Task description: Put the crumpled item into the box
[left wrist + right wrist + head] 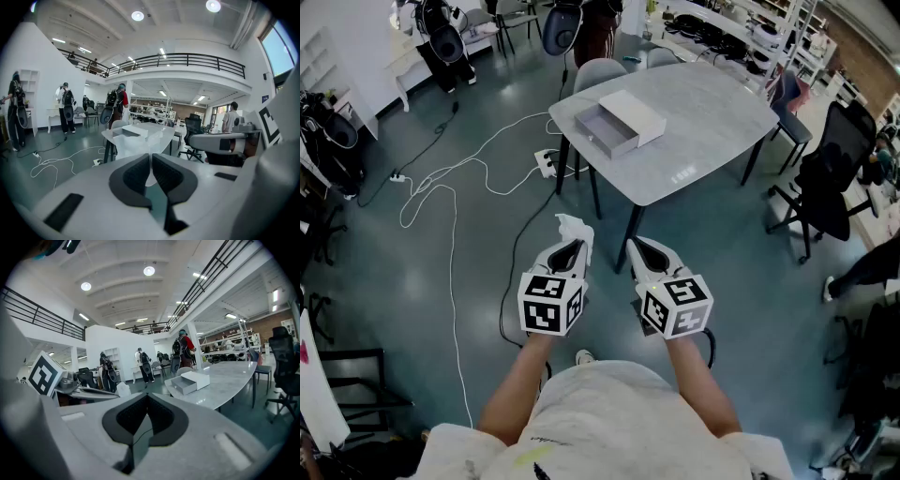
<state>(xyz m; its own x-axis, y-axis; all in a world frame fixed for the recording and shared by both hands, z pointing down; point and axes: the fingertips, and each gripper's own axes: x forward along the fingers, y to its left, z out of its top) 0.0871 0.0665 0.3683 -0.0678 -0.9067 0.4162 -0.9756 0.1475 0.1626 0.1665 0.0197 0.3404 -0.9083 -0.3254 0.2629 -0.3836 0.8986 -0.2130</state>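
Note:
The crumpled white item (575,230) sticks up from the tips of my left gripper (571,247), which is shut on it. In the left gripper view the crumpled item (133,146) shows just past the closed jaws of the left gripper (151,158). My right gripper (637,247) hangs beside it, shut with nothing between its jaws, and its own view shows the right gripper (147,398) closed. The box (619,123), an open grey-and-white drawer box, lies on the grey table (712,103) ahead; the box (190,380) is also visible there. Both grippers are over the floor, short of the table.
White and black cables (450,187) and a power strip (546,164) lie on the floor to the left of the table. A black office chair (830,178) stands at the right, grey chairs (600,70) behind the table. People with backpacks (115,101) stand farther off.

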